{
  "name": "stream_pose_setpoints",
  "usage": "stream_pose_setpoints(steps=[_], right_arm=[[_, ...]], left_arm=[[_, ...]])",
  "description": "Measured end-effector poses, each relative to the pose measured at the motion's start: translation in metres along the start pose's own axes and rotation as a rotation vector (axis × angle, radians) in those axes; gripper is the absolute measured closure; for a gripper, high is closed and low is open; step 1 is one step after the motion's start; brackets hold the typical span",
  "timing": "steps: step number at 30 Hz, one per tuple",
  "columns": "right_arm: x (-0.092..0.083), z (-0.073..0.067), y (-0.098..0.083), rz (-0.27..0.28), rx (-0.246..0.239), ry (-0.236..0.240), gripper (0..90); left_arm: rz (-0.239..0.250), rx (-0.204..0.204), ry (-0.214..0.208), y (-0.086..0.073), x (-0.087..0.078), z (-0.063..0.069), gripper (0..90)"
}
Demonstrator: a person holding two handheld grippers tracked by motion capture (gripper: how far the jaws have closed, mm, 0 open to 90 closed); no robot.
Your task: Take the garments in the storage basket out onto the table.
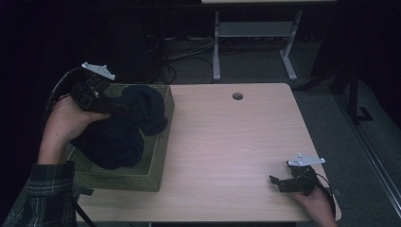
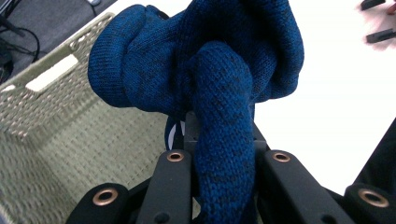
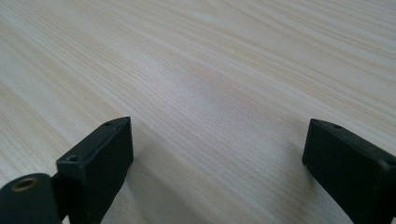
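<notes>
No writing is legible. The left gripper [image 1: 111, 109] pinches a knitted blue garment [image 2: 219, 84] over the woven basket [image 1: 158, 156]; the right gripper [image 3: 217, 158], jaws spread, rests near right on the woodgrain table [image 1: 227, 142].

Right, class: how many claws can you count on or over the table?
2. The left claw is over the basket, shut on the blue knit; the right claw rests open at the table's near right corner.

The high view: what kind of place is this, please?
Probably a lab or office workspace: a plain wooden desk with a cable hole, loose cables on the floor, and another table's metal legs behind.
</notes>
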State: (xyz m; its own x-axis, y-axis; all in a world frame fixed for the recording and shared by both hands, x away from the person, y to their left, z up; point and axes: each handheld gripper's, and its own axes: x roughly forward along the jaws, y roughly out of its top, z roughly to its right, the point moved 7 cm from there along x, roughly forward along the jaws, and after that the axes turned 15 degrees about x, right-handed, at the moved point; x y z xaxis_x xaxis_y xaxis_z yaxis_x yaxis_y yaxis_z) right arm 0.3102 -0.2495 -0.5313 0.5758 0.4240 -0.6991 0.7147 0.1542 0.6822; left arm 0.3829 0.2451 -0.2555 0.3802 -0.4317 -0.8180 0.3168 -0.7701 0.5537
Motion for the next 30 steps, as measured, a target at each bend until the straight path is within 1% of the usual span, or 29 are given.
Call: stream_pose_setpoints(steps=[1,3,4,5,6,7,9,11,12,13,14,15,16,18,19,20,21,23,24,25,26,30], right_arm=[[0.000,0.000,0.000,0.000,0.000,0.000,8.3],[0.000,0.000,0.000,-0.003,0.005,0.000,8.3],[0.000,0.000,0.000,-0.001,0.002,0.000,8.3],[0.000,0.000,0.000,-0.001,0.002,0.000,8.3],[0.000,0.000,0.000,-0.001,0.002,0.000,8.3],[0.000,0.000,0.000,-0.001,0.002,0.000,8.3],[0.000,0.000,0.000,-0.001,0.002,0.000,8.3],[0.000,0.000,0.000,-0.001,0.002,-0.001,8.3],[0.000,0.000,0.000,-0.001,0.003,-0.001,8.3],[0.000,0.000,0.000,-0.001,0.002,0.000,8.3],[0.000,0.000,0.000,-0.001,0.001,0.000,8.3],[0.000,0.000,0.000,-0.001,0.001,0.000,8.3],[0.000,0.000,0.000,-0.001,0.002,0.000,8.3],[0.000,0.000,0.000,-0.001,0.001,0.000,8.3],[0.000,0.000,0.000,-0.001,0.001,0.000,8.3],[0.000,0.000,0.000,-0.001,0.002,0.000,8.3],[0.000,0.000,0.000,-0.001,0.002,0.000,8.3],[0.000,0.000,0.000,-0.001,0.001,0.000,8.2],[0.000,0.000,0.000,-0.001,0.001,0.000,8.3],[0.000,0.000,0.000,-0.001,0.001,0.000,8.3],[0.000,0.000,0.000,-0.001,0.001,0.000,8.3],[0.000,0.000,0.000,-0.001,0.002,0.000,8.2]], left_arm=[[0.001,0.005,-0.003,0.003,0.000,0.001,78.7],[0.011,0.002,-0.002,0.008,-0.001,0.002,78.7],[0.009,0.011,-0.001,0.014,-0.003,0.003,78.8],[0.009,0.011,-0.001,0.014,-0.003,0.003,78.9],[0.018,0.017,-0.001,0.020,-0.004,0.004,78.9],[0.018,0.017,-0.001,0.020,-0.004,0.004,79.0],[0.023,0.023,-0.002,0.027,-0.006,0.006,79.0],[0.027,0.032,-0.005,0.033,-0.007,0.008,79.0],[0.030,0.042,-0.012,0.040,-0.009,0.010,79.0],[0.030,0.042,-0.012,0.040,-0.009,0.010,79.0],[0.041,0.055,-0.016,0.046,-0.010,0.012,79.0],[0.041,0.055,-0.016,0.046,-0.010,0.012,79.0],[0.048,0.064,-0.022,0.050,-0.010,0.013,79.0],[0.064,0.073,-0.042,0.057,-0.006,0.017,79.0],[0.064,0.073,-0.042,0.057,-0.006,0.017,79.0],[0.067,0.074,-0.047,0.062,-0.002,0.019,79.0],[0.067,0.074,-0.047,0.062,-0.002,0.019,79.0],[0.067,0.080,-0.054,0.067,0.002,0.022,79.0],[0.072,0.081,-0.055,0.072,0.006,0.024,79.0],[0.072,0.081,-0.055,0.072,0.006,0.024,79.0],[0.071,0.086,-0.063,0.078,0.010,0.026,79.0],[0.080,0.098,-0.077,0.089,0.019,0.032,79.1]])
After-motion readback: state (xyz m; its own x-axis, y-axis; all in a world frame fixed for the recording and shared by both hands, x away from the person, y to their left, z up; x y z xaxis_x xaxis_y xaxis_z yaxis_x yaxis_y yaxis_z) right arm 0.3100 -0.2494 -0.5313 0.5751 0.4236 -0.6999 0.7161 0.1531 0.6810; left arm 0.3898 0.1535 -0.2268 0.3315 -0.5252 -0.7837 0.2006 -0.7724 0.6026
